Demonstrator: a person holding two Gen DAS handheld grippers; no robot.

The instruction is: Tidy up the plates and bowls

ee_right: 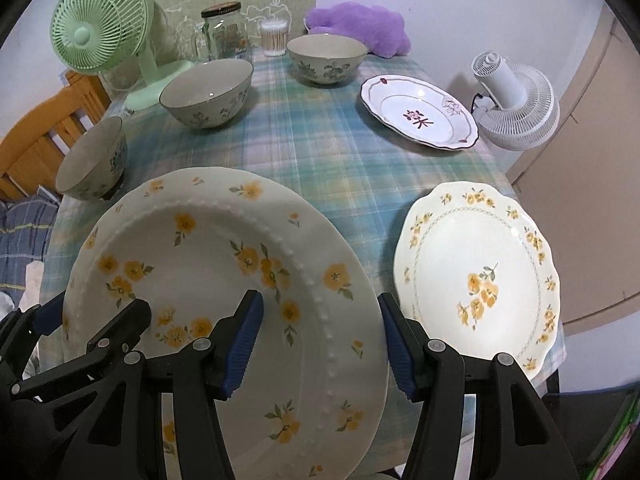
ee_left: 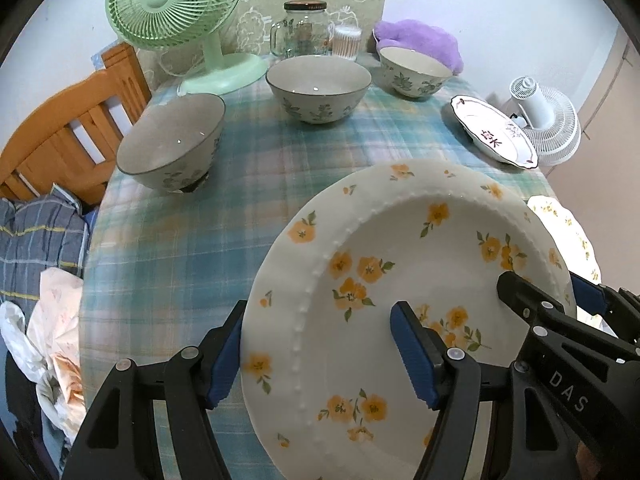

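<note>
Place: home, bedroom corner or small living room.
Table: checked tablecloth point(ee_right: 320, 152), bowls point(ee_right: 208, 92) and plates point(ee_right: 476, 276).
Far edge: green fan point(ee_left: 172, 4), glass jar point(ee_left: 306, 28), purple plush toy point(ee_right: 360, 26).
Left edge: wooden bed frame point(ee_left: 68, 132), bedding point(ee_left: 36, 240).

The large plate's point(ee_left: 400, 300) near edge is cut off below.

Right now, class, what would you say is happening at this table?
A person is working with two hand-held grippers, and both grip the same large yellow-flowered plate. The left hand-held gripper clamps one edge and the right hand-held gripper clamps the opposite edge, with the plate tilted above the checked tablecloth. Three flower-patterned bowls stand apart further back. A scalloped yellow-flowered plate and a plate with dark characters lie flat on the cloth.
</note>
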